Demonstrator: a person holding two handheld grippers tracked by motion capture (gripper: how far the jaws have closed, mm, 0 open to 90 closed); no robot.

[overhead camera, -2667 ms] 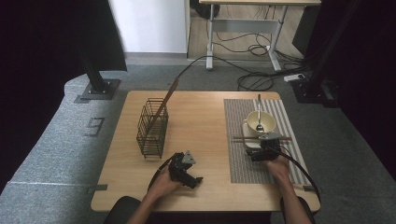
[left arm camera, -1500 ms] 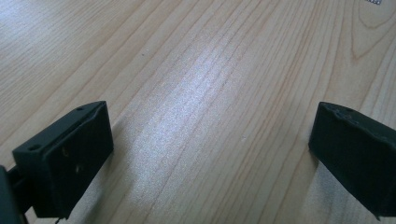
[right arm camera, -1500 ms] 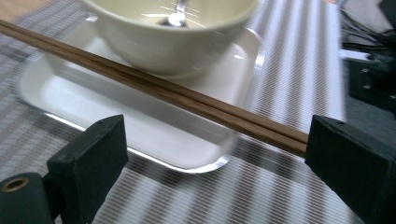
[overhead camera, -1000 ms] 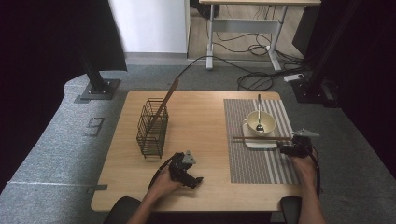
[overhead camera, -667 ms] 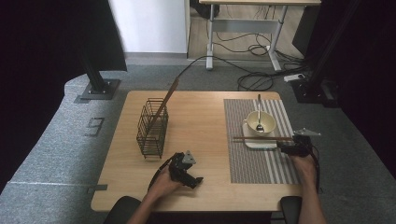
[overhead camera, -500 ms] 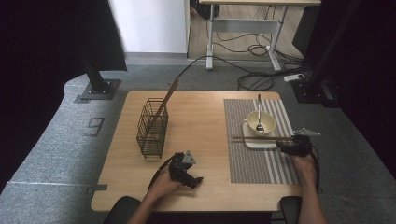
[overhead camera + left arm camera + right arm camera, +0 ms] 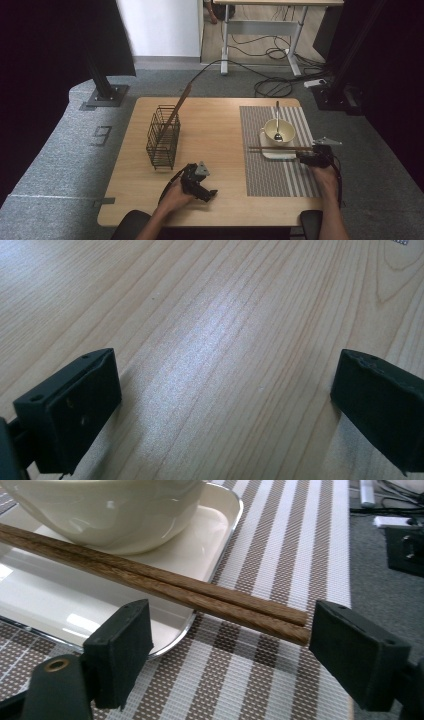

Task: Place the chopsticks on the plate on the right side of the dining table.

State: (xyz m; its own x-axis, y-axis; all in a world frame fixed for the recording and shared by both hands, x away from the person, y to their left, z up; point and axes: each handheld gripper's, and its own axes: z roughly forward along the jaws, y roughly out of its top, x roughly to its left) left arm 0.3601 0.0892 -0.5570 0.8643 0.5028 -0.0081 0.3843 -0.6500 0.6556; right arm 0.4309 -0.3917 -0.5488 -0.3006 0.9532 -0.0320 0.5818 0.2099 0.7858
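- A wooden table [image 7: 215,125] stands on grey carpet, with a desk and loose cables behind it; a striped mat [image 7: 280,170] covers the table's right part.
- The right gripper [image 7: 230,645] has its jaws wide apart, flanking the near ends of the chopsticks [image 7: 150,582] without touching them, which looks like a line-up for a pinch.
- The chopsticks lie side by side across the rim of a white tray [image 7: 220,525], ends jutting over the mat, so there is air beneath for a jaw.
- A bowl [image 7: 277,131] with a spoon [image 7: 277,122] sits on the tray just behind, little room that way.
- The mat's right edge and the table edge are near; carpet lies beyond.
- The left gripper [image 7: 225,405], jaws apart and empty, rests on bare wood near the front edge, probably parked.
- A wire basket [image 7: 163,137] holding one tall stick stands well apart, with open table between.
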